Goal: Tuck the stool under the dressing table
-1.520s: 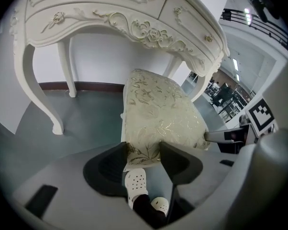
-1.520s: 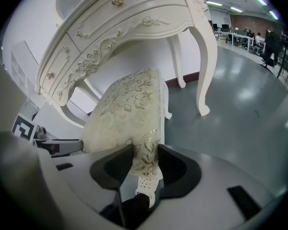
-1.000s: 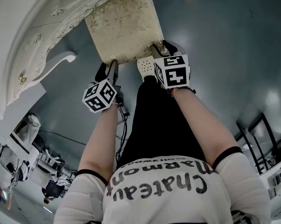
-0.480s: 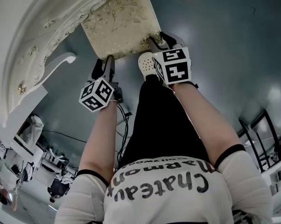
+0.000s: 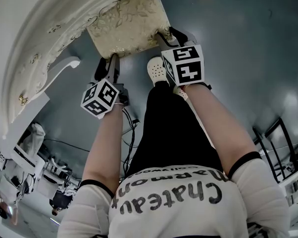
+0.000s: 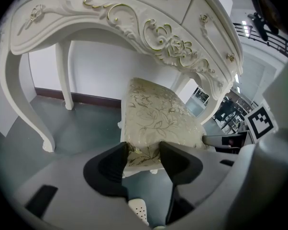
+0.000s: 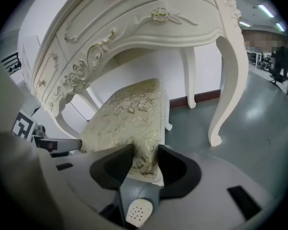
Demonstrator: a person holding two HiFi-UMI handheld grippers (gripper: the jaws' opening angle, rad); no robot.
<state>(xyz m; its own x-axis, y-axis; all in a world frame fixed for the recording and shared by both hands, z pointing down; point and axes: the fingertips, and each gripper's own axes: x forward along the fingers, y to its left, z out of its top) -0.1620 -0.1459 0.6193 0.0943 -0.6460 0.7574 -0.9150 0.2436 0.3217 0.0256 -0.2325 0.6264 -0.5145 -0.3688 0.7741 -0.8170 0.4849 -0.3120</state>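
The stool [image 5: 126, 26] has a cream seat with a gold floral pattern, and its far end lies beneath the white carved dressing table [image 5: 40, 38]. My left gripper [image 5: 112, 66] is shut on the seat's near left corner. In the left gripper view, the left gripper [image 6: 143, 152] has a black jaw on each side of the stool [image 6: 158, 116] at its padded edge. My right gripper [image 5: 164, 38] is shut on the near right corner. In the right gripper view, the right gripper [image 7: 145, 159] pinches the stool [image 7: 129, 114] at that corner. The dressing table [image 7: 134, 23] arches above the seat.
Curved table legs stand on either side: one leg [image 5: 65, 63] at the left, another leg [image 7: 225, 80] at the right. A wall with a dark skirting board [image 6: 86, 98] closes the space behind. The person's white shoe [image 5: 155, 71] is just behind the stool. A cable [image 5: 131, 128] lies on the grey floor.
The stool has slid away from the person and farther under the table. Both grippers went with it, still clamped on its near corners.
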